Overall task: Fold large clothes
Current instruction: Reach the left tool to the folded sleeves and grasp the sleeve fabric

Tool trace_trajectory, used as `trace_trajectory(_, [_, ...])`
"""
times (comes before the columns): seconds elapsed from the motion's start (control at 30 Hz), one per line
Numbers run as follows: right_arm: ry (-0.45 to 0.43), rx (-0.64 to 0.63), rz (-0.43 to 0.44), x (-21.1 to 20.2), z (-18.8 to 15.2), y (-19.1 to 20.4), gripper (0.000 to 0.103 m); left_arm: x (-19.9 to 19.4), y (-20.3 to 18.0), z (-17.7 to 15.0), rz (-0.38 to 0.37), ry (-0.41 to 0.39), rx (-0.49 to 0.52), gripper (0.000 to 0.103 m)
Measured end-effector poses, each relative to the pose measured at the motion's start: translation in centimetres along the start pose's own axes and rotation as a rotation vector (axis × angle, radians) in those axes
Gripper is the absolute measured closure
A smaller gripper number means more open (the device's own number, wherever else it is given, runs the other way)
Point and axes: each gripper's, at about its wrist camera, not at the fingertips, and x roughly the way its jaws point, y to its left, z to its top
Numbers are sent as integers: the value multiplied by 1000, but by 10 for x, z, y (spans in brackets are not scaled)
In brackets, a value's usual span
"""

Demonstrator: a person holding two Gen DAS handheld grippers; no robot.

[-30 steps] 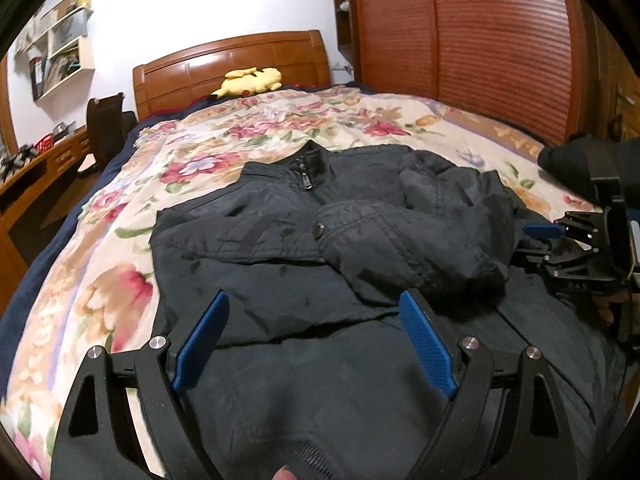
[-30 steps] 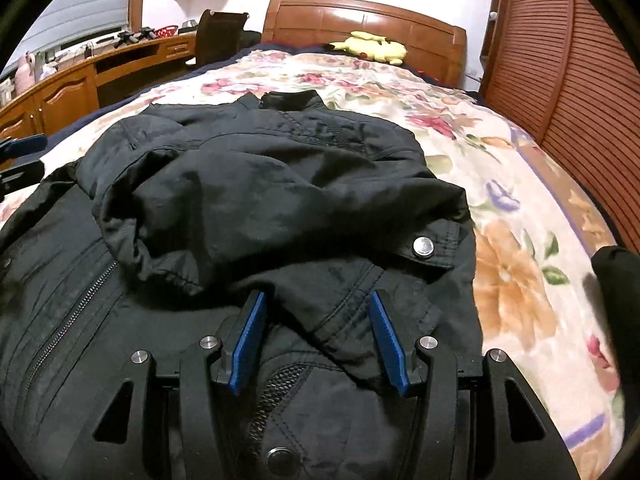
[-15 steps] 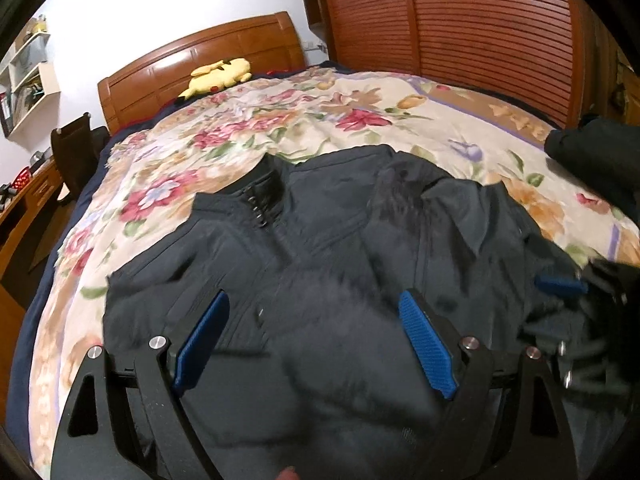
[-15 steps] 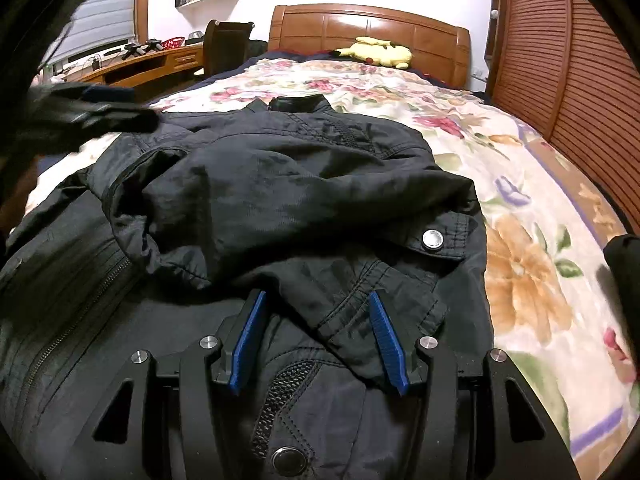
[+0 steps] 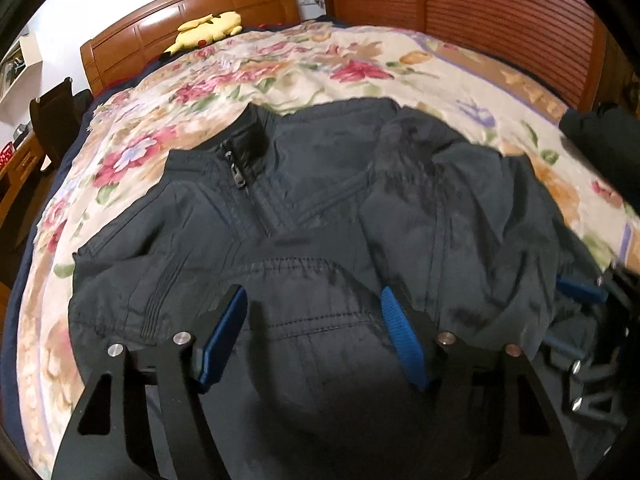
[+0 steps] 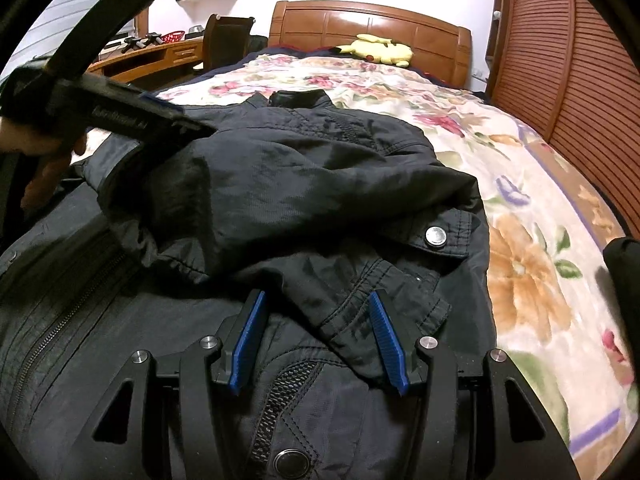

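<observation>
lying front-up on the bed (image 5: 400, 60), the jacket (image 5: 304, 208) has its collar toward the headboard (image 5: 200, 12), where a yellow plush (image 5: 208, 26) sits. one sleeve (image 6: 304, 184) is folded across the chest, its snap cuff (image 6: 436, 236) on the right side. left tool (image 5: 316, 332) hovers low over the lower front, blue pads spread wide with nothing between them. right tool (image 6: 316, 340) is also open, its pads either side of a fabric fold; whether they touch it is unclear. a wooden desk (image 6: 160, 56) stands beside the bed.
</observation>
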Motion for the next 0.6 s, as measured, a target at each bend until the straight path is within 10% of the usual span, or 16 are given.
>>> trace_trajectory(0.17, [2, -6, -7, 1, 0, 1, 48, 4, -3, -12, 17, 33, 11, 32])
trace_trajectory(0.6, [4, -11, -15, 2, 0, 1, 48, -40, 17, -44, 15, -59, -14, 87])
